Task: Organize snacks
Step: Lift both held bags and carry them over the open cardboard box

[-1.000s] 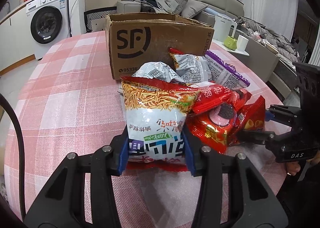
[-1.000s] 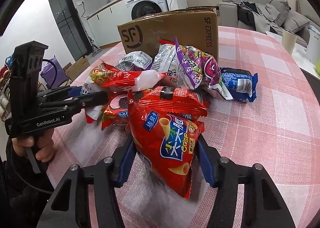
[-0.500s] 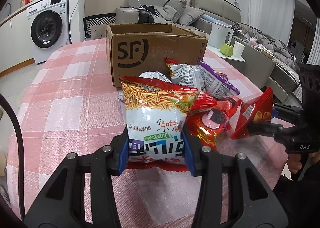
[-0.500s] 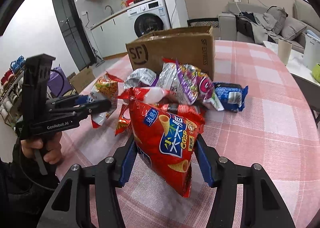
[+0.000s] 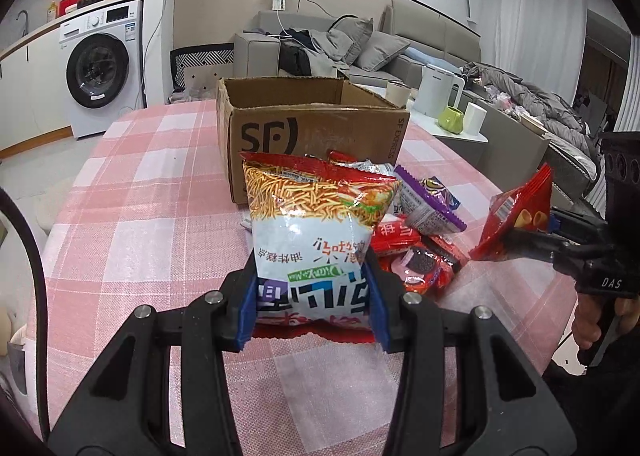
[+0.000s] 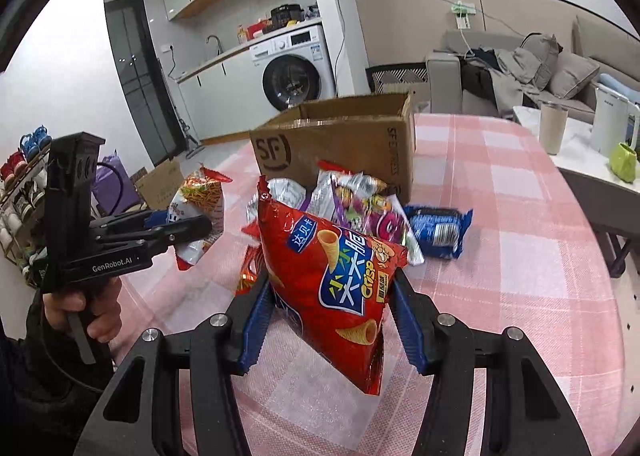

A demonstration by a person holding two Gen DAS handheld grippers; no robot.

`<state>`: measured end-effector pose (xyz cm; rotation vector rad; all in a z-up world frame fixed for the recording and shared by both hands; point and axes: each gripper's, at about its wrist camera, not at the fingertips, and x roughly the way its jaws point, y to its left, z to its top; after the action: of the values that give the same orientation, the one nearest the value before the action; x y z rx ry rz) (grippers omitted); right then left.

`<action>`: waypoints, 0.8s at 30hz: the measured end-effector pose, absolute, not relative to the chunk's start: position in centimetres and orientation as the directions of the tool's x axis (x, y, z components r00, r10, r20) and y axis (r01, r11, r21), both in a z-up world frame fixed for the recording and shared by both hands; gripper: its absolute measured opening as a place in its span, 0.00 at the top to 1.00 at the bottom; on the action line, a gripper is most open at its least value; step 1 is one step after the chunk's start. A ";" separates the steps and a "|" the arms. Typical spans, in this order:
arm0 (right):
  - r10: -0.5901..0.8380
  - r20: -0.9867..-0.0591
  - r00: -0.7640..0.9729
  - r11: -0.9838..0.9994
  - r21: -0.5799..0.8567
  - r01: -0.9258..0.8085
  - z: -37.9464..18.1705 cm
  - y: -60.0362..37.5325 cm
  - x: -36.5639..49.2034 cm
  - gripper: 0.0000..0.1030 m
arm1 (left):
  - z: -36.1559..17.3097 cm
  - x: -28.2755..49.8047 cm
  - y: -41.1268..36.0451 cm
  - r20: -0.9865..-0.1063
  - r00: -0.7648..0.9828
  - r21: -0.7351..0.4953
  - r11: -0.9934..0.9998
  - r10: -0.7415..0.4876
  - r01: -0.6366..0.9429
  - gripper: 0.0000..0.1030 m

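Two snack bags are up off the table at once, one in each hand-held gripper. The left hand-held gripper (image 5: 310,306) is clamped on the lower end of a white-and-orange crinkly noodle-snack bag (image 5: 316,232), upside down and upright between the blue pads. The right hand-held gripper (image 6: 330,322) is clamped on a shiny red cone-crisp bag (image 6: 340,276), which hangs tilted with its bottom corner below the pads. Both bags are clear of the loose snack heap (image 6: 360,200) on the pink checked table (image 5: 140,196), in front of the open brown cardboard box (image 5: 312,128).

The likely step is carrying both into the box. Done well, each bag should go over the near wall with its hanging end cleared, one after the other so they do not collide, and be released only when inside. The grip should stay light enough not to crush the contents.

Both grippers point forward and downward toward the box, side by side, the person's hand (image 6: 82,314) around the left handle.
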<state>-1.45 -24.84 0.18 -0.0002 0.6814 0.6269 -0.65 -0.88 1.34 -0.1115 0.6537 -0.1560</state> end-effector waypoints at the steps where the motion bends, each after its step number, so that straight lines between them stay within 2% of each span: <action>1: 0.541 -0.583 0.606 0.818 0.199 -0.539 0.4 -24.9 -1.5 0.45 | 1.5 -0.7 -0.9 -0.593 0.785 -0.154 0.982 -0.180 0.109 0.59; 12: 0.525 -0.522 0.672 0.843 0.210 -0.495 3.0 -26.3 -0.9 0.45 | 3.0 -0.4 -1.3 -0.575 0.800 -0.147 0.983 -0.172 0.106 0.59; 24: 0.512 -0.496 0.701 0.856 0.225 -0.465 4.2 -26.0 1.1 0.45 | 3.9 0.8 -0.9 -0.566 0.810 -0.147 0.986 -0.153 0.084 0.59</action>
<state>1.15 -25.99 4.25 0.0852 0.5775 0.5443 0.83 -0.95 3.91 -0.1167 0.6142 -0.1268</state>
